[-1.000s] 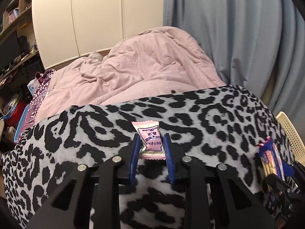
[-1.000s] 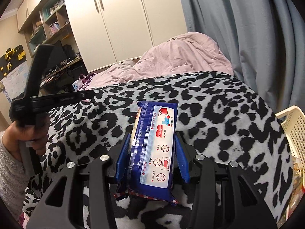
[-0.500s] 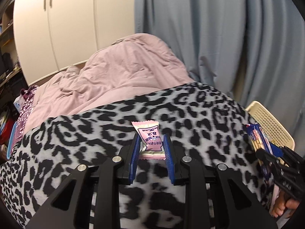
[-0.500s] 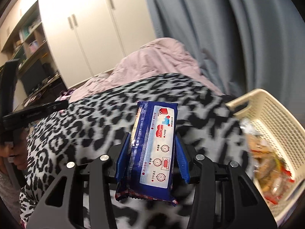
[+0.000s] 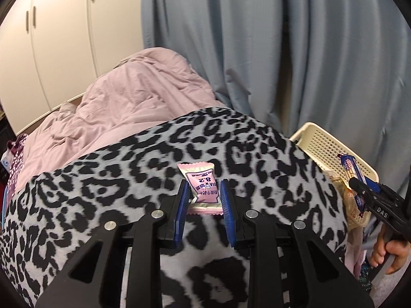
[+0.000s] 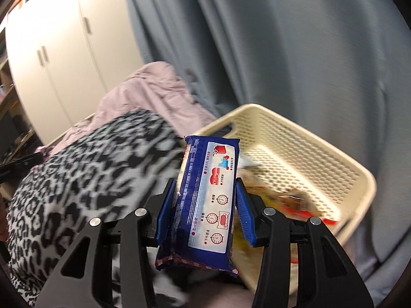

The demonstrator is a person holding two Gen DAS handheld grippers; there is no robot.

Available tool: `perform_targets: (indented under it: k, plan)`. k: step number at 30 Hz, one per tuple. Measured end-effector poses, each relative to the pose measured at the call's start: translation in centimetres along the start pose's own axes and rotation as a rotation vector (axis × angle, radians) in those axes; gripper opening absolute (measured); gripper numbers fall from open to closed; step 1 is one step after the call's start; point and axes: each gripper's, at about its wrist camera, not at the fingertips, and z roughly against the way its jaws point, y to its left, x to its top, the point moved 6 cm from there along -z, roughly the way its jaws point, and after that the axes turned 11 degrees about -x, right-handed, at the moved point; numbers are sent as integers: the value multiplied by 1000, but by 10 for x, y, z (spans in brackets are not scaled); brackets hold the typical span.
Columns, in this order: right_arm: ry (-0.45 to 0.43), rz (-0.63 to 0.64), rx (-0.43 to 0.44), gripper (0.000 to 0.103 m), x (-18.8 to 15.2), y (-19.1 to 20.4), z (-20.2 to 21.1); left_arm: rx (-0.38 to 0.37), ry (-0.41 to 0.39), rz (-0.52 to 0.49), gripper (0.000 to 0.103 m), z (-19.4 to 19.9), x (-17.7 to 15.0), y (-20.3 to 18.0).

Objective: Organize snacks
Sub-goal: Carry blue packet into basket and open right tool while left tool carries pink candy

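**Two snacks in hand, one at the basket**

The leopard-print blanket [image 5: 108, 179] fills the lower half of the left wrist view, spread over the bed with a pink duvet [image 5: 133, 97] bunched behind it in the centre-left. At the right edge of that frame, and across the centre-right of the right wrist view, sits the cream basket [image 6: 303, 138], pressed against the blue curtain [image 6: 282, 51]; blurred wrappers already lie in its bottom, so it is likely the collecting place.

The right claw [image 6: 205, 205] is clamped on a blue biscuit pack [image 6: 210, 195], gripped across its narrow sides and standing lengthwise (a hold that keeps the long pack from drooping). It hangs at the basket's near rim, seemingly lined up for a drop.

The left claw [image 5: 203, 197] is closed on a small pink candy packet [image 5: 201, 184], pinched at its lower half, in the frame's centre above the blanket and well apart from the basket, probably awaiting its turn.
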Motion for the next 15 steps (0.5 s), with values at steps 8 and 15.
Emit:
perform_targets:
  k: [8,15]
  plan:
    - [24,-55,-76,47,-10,-46,-12,-46,16,-52,25,-14,6,-36]
    - [50,-86,-89,47,-16,-64,-25,-76,36,-90,25,-23,7,-62]
